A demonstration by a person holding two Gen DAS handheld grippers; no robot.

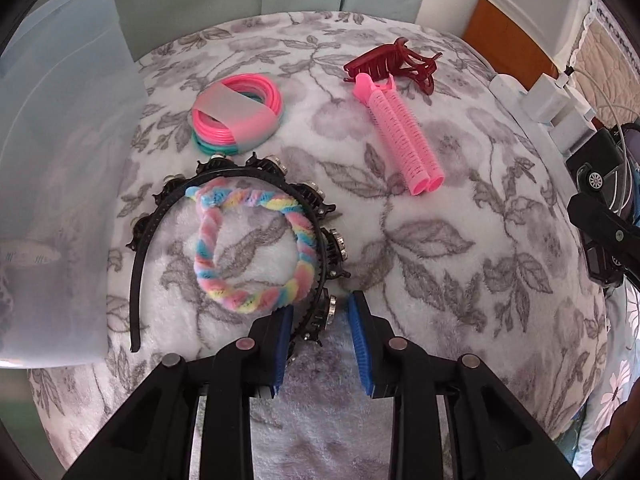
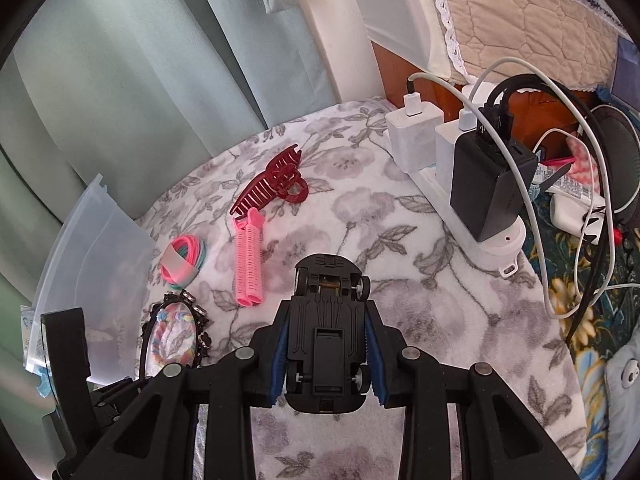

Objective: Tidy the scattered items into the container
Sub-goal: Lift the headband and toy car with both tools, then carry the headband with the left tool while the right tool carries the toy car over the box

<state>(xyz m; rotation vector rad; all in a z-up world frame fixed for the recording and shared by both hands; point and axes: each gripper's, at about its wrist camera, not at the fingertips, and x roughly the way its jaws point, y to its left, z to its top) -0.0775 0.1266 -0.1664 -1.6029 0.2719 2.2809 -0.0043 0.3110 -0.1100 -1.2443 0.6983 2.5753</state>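
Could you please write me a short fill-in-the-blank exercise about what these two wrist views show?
1. The right gripper is shut on a black toy ____.
2. The rainbow scrunchie lies inside the arc of the black ____.
3. The pink roller lies on the blanket right beside the dark red ____.
4. The left gripper has the headband's jewelled edge between its ____ pads.

Missing words: car; headband; claw clip; blue
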